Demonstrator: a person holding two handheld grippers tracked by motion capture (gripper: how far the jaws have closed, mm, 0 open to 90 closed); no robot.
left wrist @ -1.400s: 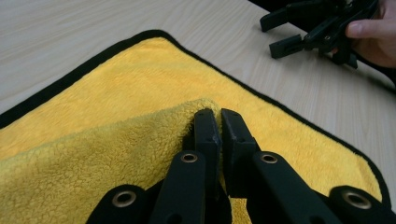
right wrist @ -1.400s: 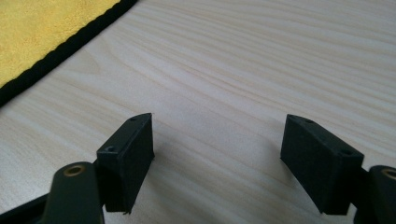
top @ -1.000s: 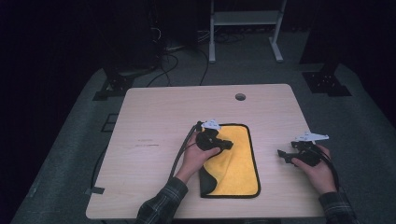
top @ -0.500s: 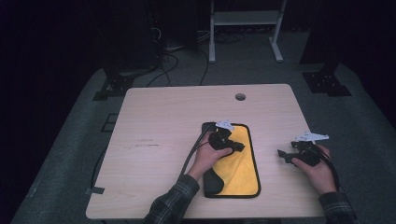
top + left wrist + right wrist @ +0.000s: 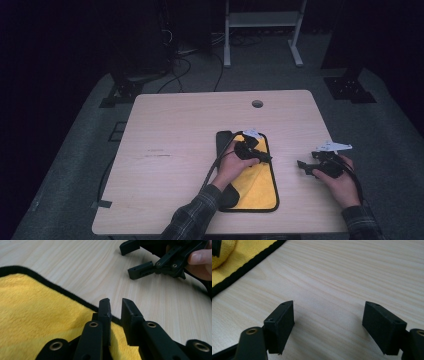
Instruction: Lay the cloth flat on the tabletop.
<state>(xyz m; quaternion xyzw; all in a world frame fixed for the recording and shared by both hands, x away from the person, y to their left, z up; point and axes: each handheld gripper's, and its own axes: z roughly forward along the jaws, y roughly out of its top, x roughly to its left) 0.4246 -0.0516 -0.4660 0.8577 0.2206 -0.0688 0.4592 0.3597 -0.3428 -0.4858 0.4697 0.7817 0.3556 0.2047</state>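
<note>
A yellow cloth [image 5: 257, 187] with a black border lies on the wooden table [image 5: 175, 135], and dark flaps show along its left side. My left gripper [image 5: 267, 159] hovers low over the cloth's right border. Its jaws have just been opening and now stand a narrow gap apart with nothing between them. In the left gripper view my left gripper [image 5: 115, 303] points past the cloth [image 5: 37, 310] toward the right gripper [image 5: 130, 260]. Held just off the cloth's right side, my right gripper [image 5: 302, 167] stands wide open over bare wood. My right gripper [image 5: 328, 315] holds nothing, and the cloth's [image 5: 244, 250] edge lies at upper left.
A round cable hole [image 5: 257, 104] sits near the table's far edge. Beyond the table are a white metal stand [image 5: 262, 30] and cables on a dark floor. A cable [image 5: 212, 167] trails from the left gripper across the table.
My left hand has slid to the right across the cloth, toward its right border. The right hand has stayed where it was.
</note>
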